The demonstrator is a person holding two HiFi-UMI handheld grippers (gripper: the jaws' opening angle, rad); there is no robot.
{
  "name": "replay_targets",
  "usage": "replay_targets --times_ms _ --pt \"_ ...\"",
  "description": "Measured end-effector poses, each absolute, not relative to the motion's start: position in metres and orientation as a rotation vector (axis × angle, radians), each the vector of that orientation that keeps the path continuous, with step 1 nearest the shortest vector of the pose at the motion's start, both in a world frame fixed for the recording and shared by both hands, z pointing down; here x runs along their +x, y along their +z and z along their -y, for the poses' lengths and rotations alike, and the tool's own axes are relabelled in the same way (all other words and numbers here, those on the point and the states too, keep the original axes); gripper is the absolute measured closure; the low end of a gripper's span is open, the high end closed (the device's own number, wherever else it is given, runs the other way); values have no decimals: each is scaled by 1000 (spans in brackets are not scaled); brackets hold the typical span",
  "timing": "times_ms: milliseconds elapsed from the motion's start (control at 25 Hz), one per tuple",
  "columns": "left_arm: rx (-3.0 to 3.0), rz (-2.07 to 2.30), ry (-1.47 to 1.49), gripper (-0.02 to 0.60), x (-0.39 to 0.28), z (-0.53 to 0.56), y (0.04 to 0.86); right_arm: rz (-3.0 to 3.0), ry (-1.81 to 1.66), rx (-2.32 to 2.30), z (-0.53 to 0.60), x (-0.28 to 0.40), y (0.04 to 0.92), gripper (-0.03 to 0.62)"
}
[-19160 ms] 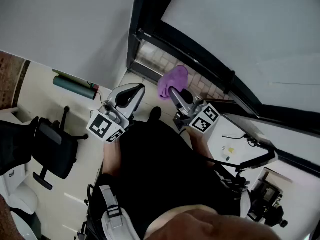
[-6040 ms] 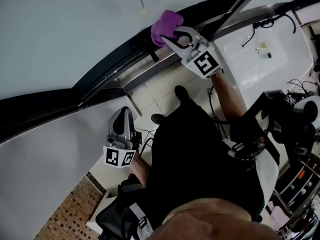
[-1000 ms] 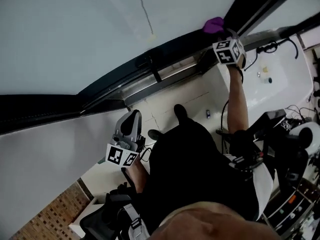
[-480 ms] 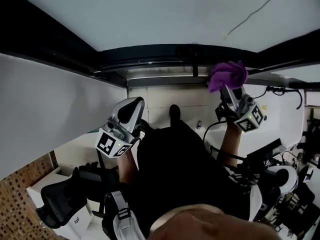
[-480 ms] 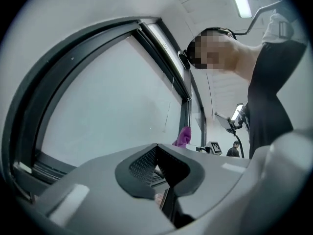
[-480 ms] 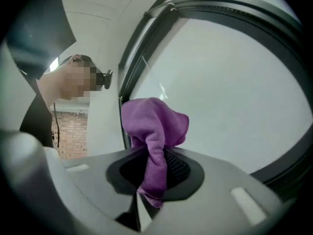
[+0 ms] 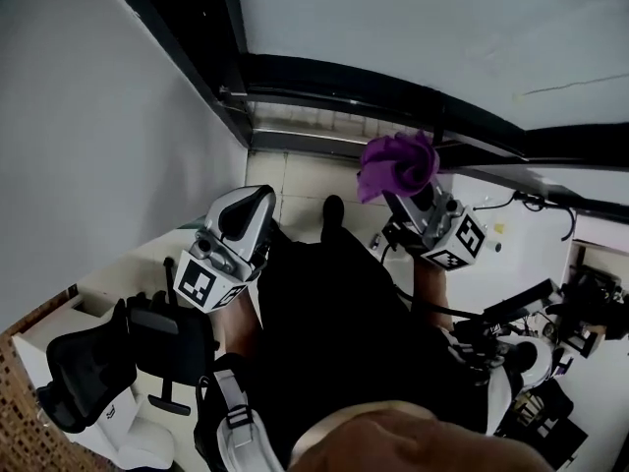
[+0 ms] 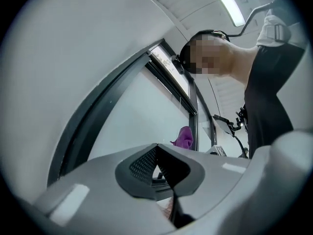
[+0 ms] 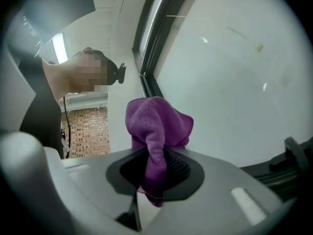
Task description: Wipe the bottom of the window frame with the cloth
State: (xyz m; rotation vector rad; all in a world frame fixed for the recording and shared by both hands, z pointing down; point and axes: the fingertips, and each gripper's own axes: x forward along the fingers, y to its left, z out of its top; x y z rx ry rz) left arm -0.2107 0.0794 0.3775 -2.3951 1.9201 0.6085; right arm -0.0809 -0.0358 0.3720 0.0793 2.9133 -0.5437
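At the person's waist the left gripper (image 8: 164, 168) idles, its smooth grey jaws pressed together on nothing. The right gripper (image 9: 151, 173) clamps a bunched purple cloth (image 7: 396, 165), soft and nappy, one fold pinched between ribbed black pads (image 9: 178, 168). A second ago the cloth was pressed to the frame; now it hangs clear above pale floor tiles (image 7: 295, 180), suggesting that one pass is over. Beyond runs the dark, straight window frame (image 7: 334, 77), under flat glass (image 7: 413, 18).
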Motion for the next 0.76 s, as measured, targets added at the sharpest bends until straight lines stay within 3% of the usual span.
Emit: replay_targets --times_ms 400,760 --pt "-2421 -1890 714 578 -235 -99 377 -2972 -549 61 -1 -114 361 530" --pt "-2454 -1864 661 581 -186 -108 346 -2922 -547 49 -21 -64 321 530"
